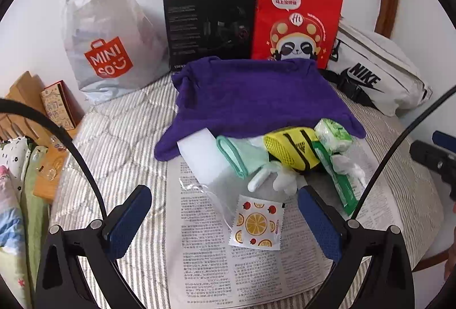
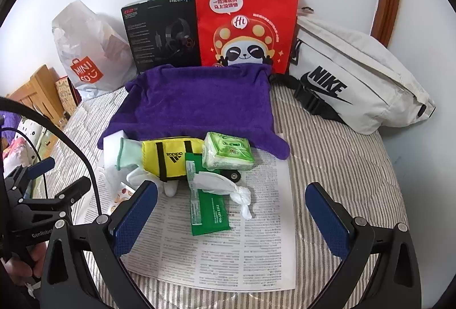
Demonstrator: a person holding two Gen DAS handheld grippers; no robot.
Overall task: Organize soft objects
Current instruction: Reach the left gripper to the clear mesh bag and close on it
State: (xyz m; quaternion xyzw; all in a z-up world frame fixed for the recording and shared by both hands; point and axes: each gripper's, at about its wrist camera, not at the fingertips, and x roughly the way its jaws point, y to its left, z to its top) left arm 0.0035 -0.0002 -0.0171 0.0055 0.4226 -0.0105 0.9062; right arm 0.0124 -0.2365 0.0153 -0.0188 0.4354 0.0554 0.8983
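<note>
- You are working over a bed with a grey-striped quilt, set against a white wall, with a printed newspaper sheet spread flat on it.
- Along the wall stand a Miniso plastic bag, a black headset box, a red paper bag with a panda on it, and a white Nike waist bag lying to the right.
- A purple towel lies in front of the box and red bag, its near edge overlapping the newspaper.
- The soft things sit in a cluster at the towel's near edge: a yellow Adidas pouch, a green tissue pack touching its right side, a mint cloth, a white sponge block, a green packet and a crumpled white plastic glove lying across it.
- A fruit-print sachet lies apart, nearer you, on the newspaper.
- Your left gripper is spread wide, empty, above the sachet.
- Your right gripper is also spread wide, holding nothing, with the green packet between its fingers.
</note>
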